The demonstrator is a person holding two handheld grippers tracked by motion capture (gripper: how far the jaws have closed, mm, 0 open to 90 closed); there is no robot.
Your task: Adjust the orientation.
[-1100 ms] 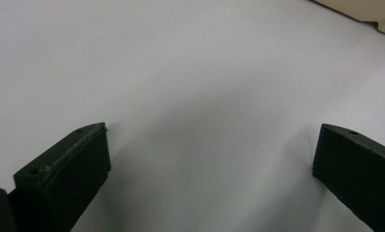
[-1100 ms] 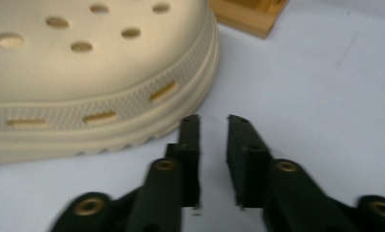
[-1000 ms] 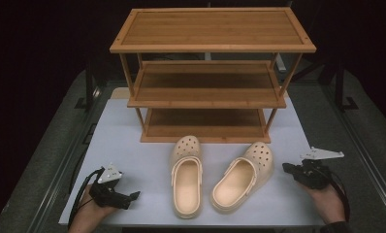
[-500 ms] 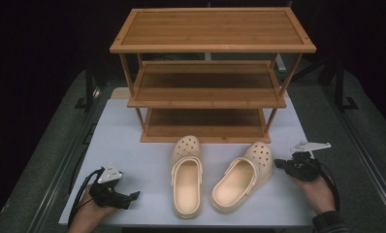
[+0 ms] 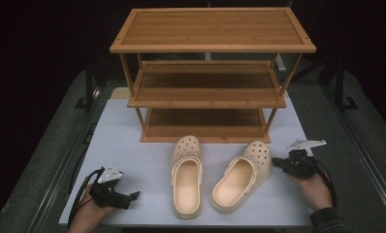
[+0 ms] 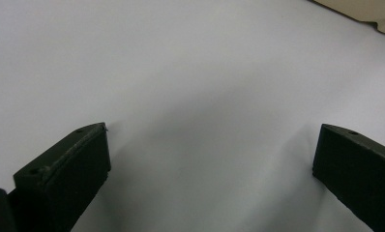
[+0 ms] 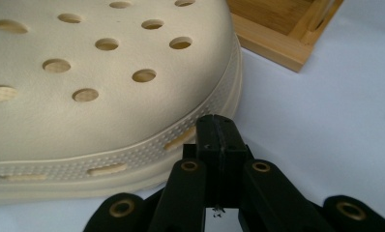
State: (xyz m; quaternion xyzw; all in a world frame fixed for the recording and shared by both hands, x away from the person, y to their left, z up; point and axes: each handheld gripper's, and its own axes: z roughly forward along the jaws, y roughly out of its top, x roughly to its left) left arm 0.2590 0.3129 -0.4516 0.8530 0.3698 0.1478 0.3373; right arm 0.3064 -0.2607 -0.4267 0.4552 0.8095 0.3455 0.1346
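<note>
Right gripper (image 5: 277,162): jaws pressed flat together with nothing between them; held low over the table, tip (image 7: 218,130) at the toe-side edge of the right clog, whether touching it or just short I cannot tell.
Left gripper (image 5: 133,195): jaws spread wide and empty over bare table top (image 6: 190,87); it sits at the near left corner, well apart from both clogs.
Right hand (image 5: 314,189): wraps the gripper body at the near right edge, sleeve cuff just behind it.
Left hand (image 5: 91,208): grips its tool at the near edge, cable looping to its left.
Right clog (image 5: 242,174): cream, sole down, toe holes facing the rack, angled so its heel swings toward the left clog.
Left clog (image 5: 186,174): cream, sole down, lying straight, just beside the right one, apart from it.
Table (image 5: 133,141): pale sheet under everything.
Rack (image 5: 208,73): three-tier wooden shelf at the far side, all tiers bare; its bottom edge lies just beyond the clog toes.
</note>
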